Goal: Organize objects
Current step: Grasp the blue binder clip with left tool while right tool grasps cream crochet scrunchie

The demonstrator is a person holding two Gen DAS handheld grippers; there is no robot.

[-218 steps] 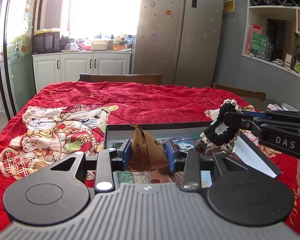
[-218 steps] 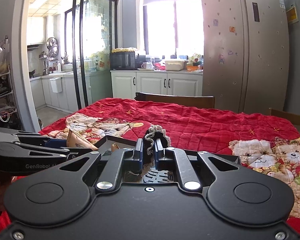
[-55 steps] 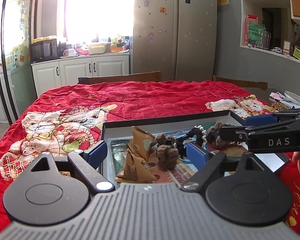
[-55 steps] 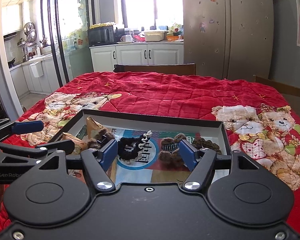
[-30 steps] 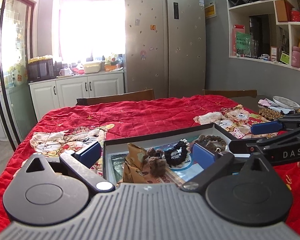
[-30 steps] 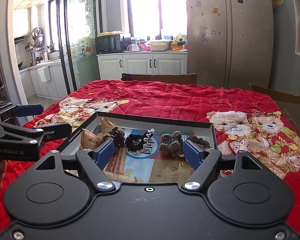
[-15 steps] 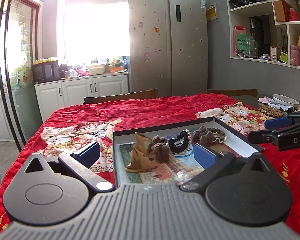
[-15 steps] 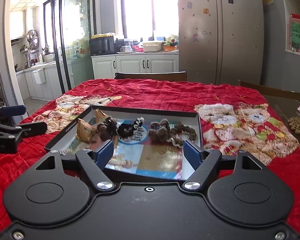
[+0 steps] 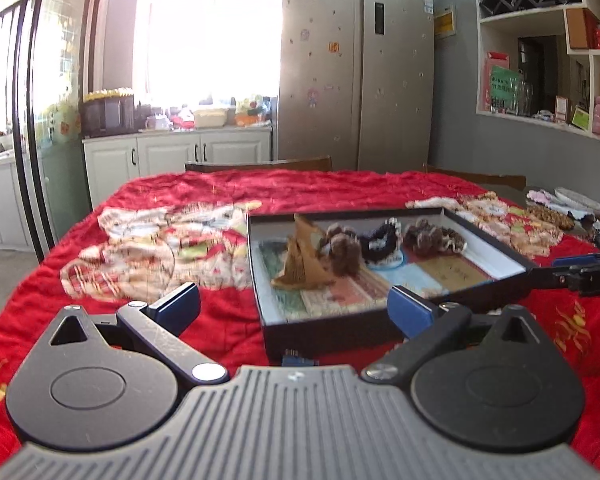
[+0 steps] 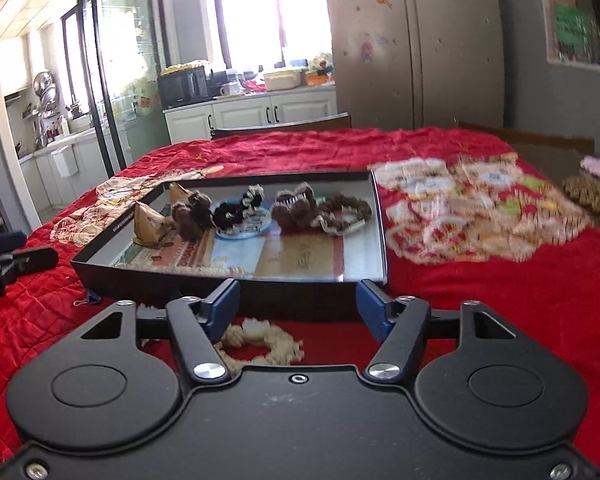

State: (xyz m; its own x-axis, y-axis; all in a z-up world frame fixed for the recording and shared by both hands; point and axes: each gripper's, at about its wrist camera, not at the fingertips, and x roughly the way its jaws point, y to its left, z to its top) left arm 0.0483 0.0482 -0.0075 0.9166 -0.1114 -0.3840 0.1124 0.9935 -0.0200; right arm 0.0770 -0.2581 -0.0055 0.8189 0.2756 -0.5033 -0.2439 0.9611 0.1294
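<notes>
1. A shallow black tray [image 10: 374,224] lies on the counter, which is covered with a red cloth [image 10: 500,280] printed with bears.
2. Inside the tray, along its far side, sit two tan paper packets [image 10: 150,222], a brown furry scrunchie [image 10: 192,210], a black scrunchie [image 10: 232,212], another brown furry one [image 10: 294,210] and a brown lace-edged ring [image 10: 346,212], in a row from left to right in the right wrist view.
3. The left claw [image 9: 294,308] stands wide and holds nothing; its right finger overlaps the tray's near rim in the picture, its left finger is over bare cloth.
4. The right claw [image 10: 298,306] is at middling width and closing, with nothing pressed between its pads; the tray's near wall shows just beyond them.
5. A cream scrunchie [image 10: 260,340] lies on the cloth outside the tray, just before its near wall and below the right claw.
6. A small blue thing [image 9: 298,360] lies on the cloth by the tray's near wall; what it is I cannot tell.
7. Each claw shows at the edge of the other's view, well apart.
</notes>
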